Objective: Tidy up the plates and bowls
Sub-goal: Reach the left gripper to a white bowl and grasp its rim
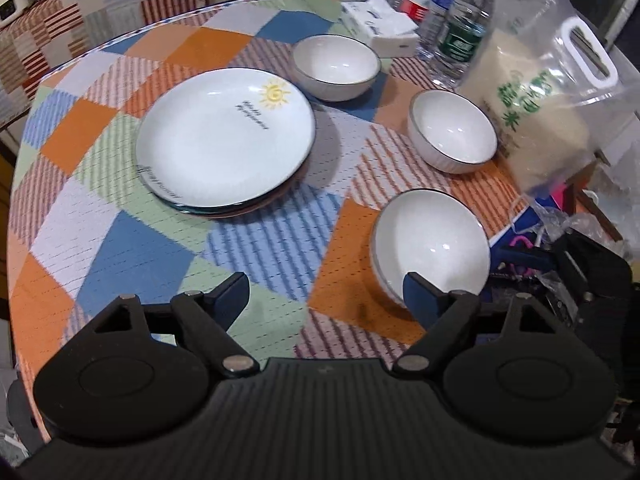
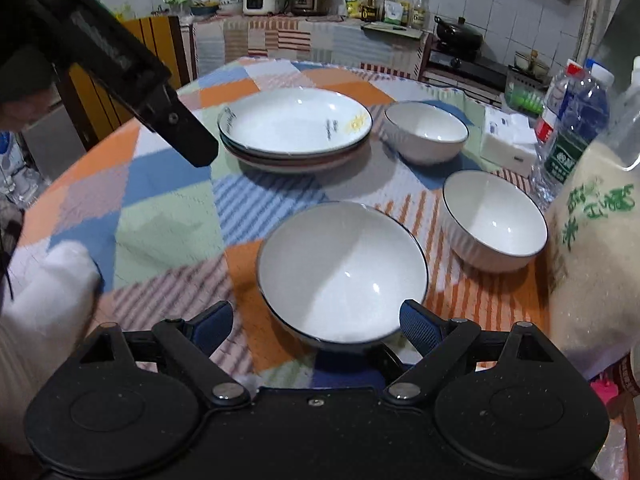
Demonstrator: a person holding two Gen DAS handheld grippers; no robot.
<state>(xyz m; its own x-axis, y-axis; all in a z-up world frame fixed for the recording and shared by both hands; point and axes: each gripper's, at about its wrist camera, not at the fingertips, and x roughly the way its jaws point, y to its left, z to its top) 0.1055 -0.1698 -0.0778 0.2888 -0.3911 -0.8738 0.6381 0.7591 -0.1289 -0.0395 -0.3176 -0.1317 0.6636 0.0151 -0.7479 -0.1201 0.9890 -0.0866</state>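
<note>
L to R: left gripper (image 1: 326, 300) angled steeply down over the tablecloth (image 1: 132, 256), jaws wide apart, nothing btwn them. Plate stack (image 1: 226, 144) mid-table, 3 bowls to its right. Right gripper (image 2: 316, 324) tilted down, jaws spread wide either side of nearest bowl (image 2: 342, 272), pads not touching it. Rice bag (image 2: 592, 264) far right.

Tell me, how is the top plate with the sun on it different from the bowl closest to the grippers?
The top plate is wide and shallow; the closest bowl is narrower and deep. The plate has a yellow sun and dark writing inside; the bowl is plain white inside. The plate sits on a stack of other plates; the bowl stands alone on the tablecloth. Both are white with a thin dark rim, and both are empty.
</note>
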